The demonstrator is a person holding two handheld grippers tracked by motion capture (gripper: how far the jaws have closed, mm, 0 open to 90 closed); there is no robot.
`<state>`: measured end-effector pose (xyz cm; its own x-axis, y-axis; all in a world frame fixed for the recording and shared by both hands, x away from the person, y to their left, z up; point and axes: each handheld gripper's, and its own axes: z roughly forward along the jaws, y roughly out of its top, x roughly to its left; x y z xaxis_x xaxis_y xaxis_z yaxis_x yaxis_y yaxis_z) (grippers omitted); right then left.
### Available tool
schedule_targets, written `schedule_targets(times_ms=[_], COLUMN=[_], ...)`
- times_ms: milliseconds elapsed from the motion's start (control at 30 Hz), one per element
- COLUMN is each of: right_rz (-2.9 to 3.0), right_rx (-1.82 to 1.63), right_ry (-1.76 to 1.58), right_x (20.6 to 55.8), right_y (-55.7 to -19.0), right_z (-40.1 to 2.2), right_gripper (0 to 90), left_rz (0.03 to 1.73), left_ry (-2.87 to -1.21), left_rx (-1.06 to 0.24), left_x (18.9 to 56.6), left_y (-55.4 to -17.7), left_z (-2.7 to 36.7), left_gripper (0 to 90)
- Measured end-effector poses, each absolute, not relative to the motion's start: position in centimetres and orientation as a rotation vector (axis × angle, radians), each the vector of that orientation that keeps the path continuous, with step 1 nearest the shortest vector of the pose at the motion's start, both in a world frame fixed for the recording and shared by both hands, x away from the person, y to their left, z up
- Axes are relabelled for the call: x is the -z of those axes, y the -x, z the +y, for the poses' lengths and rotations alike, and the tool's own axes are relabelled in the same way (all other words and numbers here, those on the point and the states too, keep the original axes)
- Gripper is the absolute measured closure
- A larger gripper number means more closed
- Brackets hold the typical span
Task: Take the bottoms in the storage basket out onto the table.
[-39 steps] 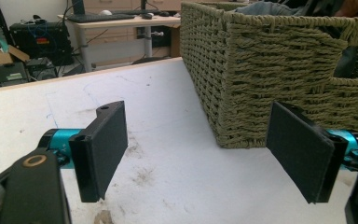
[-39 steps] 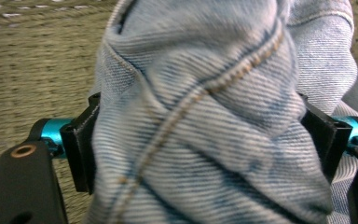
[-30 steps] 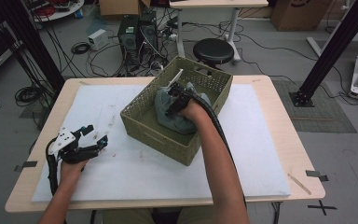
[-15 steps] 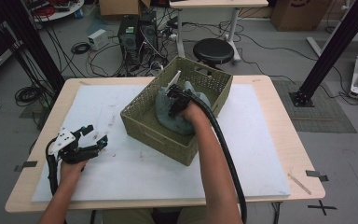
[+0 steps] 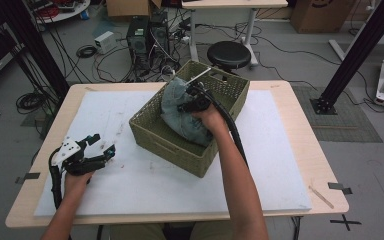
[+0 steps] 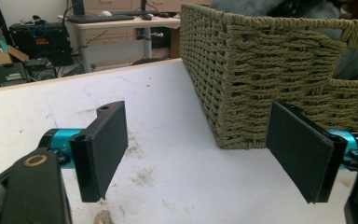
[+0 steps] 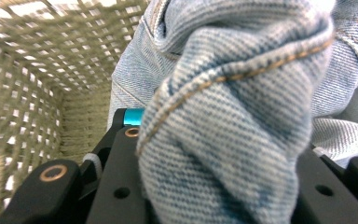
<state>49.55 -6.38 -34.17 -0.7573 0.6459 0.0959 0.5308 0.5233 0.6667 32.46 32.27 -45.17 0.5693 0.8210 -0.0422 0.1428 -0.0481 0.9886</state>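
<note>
A bundle of blue denim (image 5: 182, 112) lies in an olive woven basket (image 5: 155, 137) at the middle of the table. My right gripper (image 5: 192, 100) sits inside the basket; its jaws have just been closing and are now shut on a thick fold of the denim (image 7: 228, 135), which bulges up between them. The raised fold stands above the basket's rim. My left gripper (image 5: 97, 147) rests on the white mat (image 5: 130, 180) at the near left, open with nothing between its jaws. In the left gripper view it (image 6: 198, 154) faces the basket's wall (image 6: 270, 79).
The basket stands at an angle on the mat, its near corner toward the person. Bare mat lies to the left, in front and to the right of it. A stool (image 5: 229, 52), computer towers and cables are on the floor beyond the table's far edge.
The right gripper has closed on the denim and lifted it a little, so the fold now stands higher in the basket. The left gripper has not moved.
</note>
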Motion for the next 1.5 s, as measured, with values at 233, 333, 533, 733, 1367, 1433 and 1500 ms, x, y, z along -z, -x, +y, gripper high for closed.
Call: schedule_targets(times_ms=[233, 333, 533, 733, 1367, 1433, 1500], right_rz=[2.481, 2.386, 2.274, 2.210, 2.117, 2.116, 2.115], right_rx=[-1.287, -1.461, -1.641, -1.756, -1.751, -1.729, -1.699], right_ry=[-1.027, -1.036, -1.027, -0.951, -0.867, -0.875, -0.890], right_x=[32.0, 31.1, 29.9, 28.1, 24.1, 24.0, 24.1], right_y=[-48.2, -47.3, -46.0, -44.2, -40.1, -39.6, -38.7], right_z=[-10.2, -12.8, -15.3, -17.0, -22.2, -23.1, -24.3], right_gripper=[70.6, 70.6, 70.6, 70.6, 70.6, 70.6, 70.6], left_rz=[0.847, 0.846, 0.852, 0.848, 0.851, 0.851, 0.852], left_ry=[-1.549, -1.553, -1.551, -1.552, -1.547, -1.549, -1.549], left_rx=[-0.674, -0.672, -0.671, -0.674, -0.675, -0.676, -0.677], left_x=[45.2, 45.2, 45.2, 45.2, 45.2, 45.2, 45.2], left_y=[-32.5, -32.5, -32.5, -32.5, -32.5, -32.5, -32.5], left_z=[32.3, 32.3, 32.3, 32.3, 32.3, 32.2, 32.2], left_gripper=[21.4, 21.3, 21.4, 21.4, 21.4, 21.5, 21.6])
